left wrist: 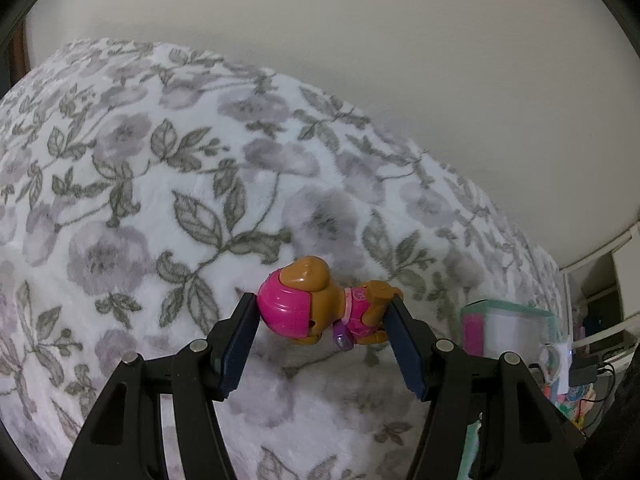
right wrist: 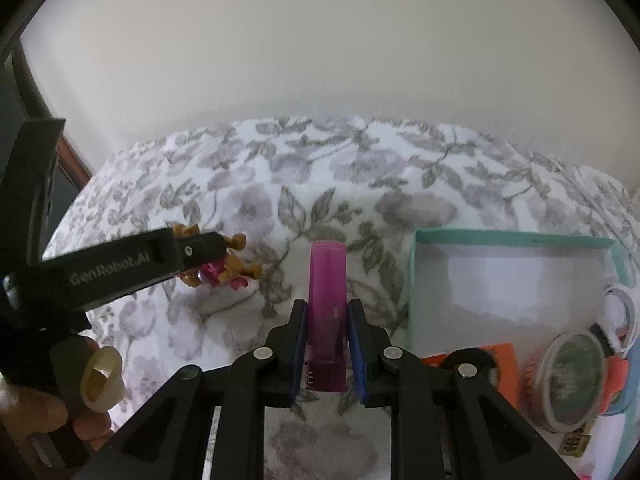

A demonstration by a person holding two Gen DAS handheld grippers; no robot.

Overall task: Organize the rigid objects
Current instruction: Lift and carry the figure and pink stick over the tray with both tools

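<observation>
My left gripper (left wrist: 322, 322) clenched on toy dog (left wrist: 320, 306), lifted over blanket (left wrist: 140, 184); my right gripper (right wrist: 326, 322) clamps pink lighter (right wrist: 327, 304); box (right wrist: 500, 240) at 3 o'clock of lighter.

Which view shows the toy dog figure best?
The left wrist view: the toy dog figure lies whole between the left gripper's pads. In the right wrist view that gripper hides most of it, leaving paws showing.

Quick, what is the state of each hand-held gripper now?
Left hand-held gripper: closed on the toy dog.
Right hand-held gripper: closed on the pink lighter.
</observation>
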